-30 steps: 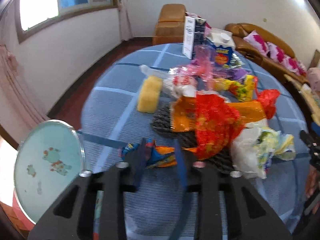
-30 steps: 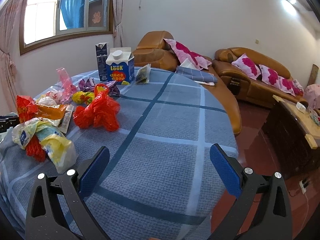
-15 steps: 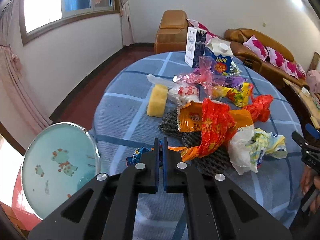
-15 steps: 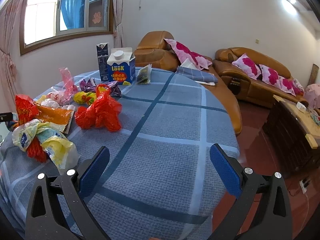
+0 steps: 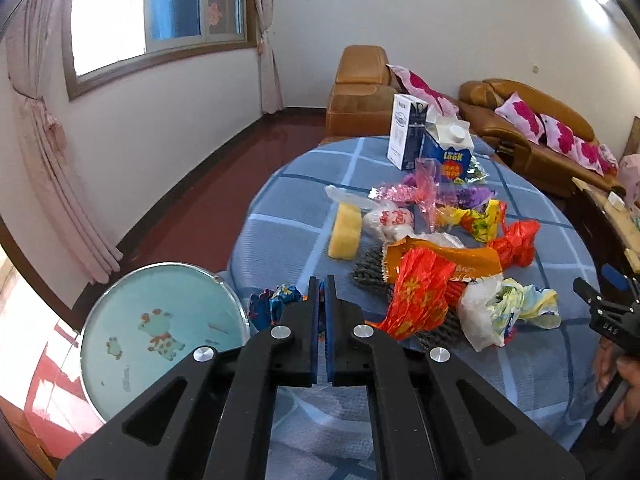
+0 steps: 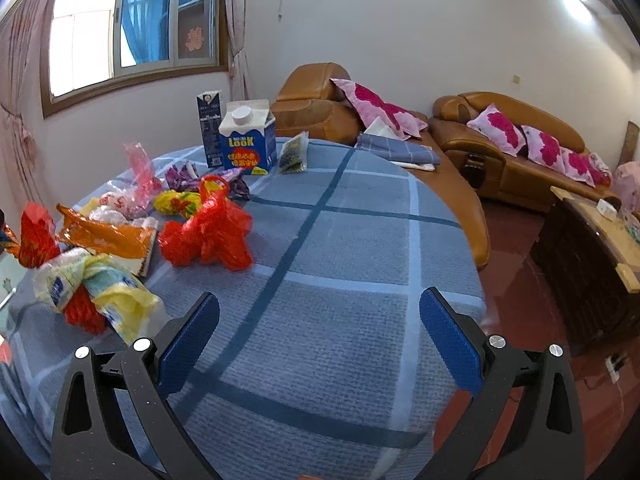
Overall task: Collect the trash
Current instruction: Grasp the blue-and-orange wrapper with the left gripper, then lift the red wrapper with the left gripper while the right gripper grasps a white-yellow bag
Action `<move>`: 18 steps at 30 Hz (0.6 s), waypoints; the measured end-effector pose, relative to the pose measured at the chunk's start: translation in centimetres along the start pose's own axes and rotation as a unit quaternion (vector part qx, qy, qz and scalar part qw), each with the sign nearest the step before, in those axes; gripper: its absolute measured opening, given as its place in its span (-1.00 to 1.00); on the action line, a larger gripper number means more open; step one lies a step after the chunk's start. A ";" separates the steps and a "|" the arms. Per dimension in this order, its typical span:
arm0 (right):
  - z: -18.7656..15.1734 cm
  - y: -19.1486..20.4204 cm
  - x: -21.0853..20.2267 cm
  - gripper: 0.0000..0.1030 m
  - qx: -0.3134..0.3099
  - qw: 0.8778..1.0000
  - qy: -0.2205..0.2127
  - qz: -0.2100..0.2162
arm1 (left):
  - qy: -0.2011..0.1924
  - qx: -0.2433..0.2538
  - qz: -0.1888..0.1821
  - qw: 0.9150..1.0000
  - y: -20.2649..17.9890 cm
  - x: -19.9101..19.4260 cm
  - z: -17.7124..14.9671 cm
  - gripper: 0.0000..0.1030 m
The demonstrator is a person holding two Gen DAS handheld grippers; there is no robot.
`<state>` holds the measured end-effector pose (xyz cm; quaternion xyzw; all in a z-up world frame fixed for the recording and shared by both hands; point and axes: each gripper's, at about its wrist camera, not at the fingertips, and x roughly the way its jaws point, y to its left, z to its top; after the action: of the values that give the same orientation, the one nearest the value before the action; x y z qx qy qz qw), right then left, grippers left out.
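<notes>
Daylight pours in through the wide window [image 6: 136, 28], pink curtains [image 5: 48, 152] tied back at its side. White walls [image 6: 400, 28] all round, with a bright ceiling light [image 6: 576, 0] glaring top right. Dark red floor [image 5: 200, 208], glossy underfoot. Tan leather sofas [image 6: 508, 160] line the far wall, pink floral cushions [image 6: 496, 128] scattered on them, and a dark wooden cabinet [image 6: 588, 256] stands at the right.

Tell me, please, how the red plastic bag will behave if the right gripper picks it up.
The red bag looks thin and crumpled, so it is probably very light and floppy. It would likely sag and change shape in the open right gripper. Its glossy film may slip, so pinching the knotted handle seems safer.
</notes>
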<state>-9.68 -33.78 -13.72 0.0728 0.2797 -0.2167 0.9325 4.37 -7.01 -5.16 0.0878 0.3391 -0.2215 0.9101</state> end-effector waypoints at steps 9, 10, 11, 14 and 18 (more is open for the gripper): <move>1.3 2.9 -1.1 0.91 -0.005 0.999 -0.010 0.046 | 0.006 -0.002 0.008 1.000 1.0 -0.7 -1.5 -0.97; 1.3 3.4 -1.0 0.91 -0.011 0.999 -0.009 0.049 | 0.011 -0.001 0.006 1.000 1.0 -0.3 -1.8 -0.97; 1.2 3.8 -0.9 0.91 -0.015 0.999 -0.008 0.050 | 0.016 0.001 0.008 1.000 1.0 0.2 -2.2 -0.96; 1.0 4.5 -0.7 0.91 -0.025 0.998 -0.003 0.052 | 0.035 -0.003 0.008 0.999 1.0 2.2 -3.3 -0.95; 0.9 4.4 -0.5 0.91 -0.024 0.999 -0.003 0.047 | 0.043 -0.002 0.022 0.999 0.9 3.6 -4.1 -0.78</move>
<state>-7.68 -29.88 -12.59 0.0628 0.2781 -0.1664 0.9439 4.83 -6.15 -10.63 0.1033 0.3761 -0.1965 0.8996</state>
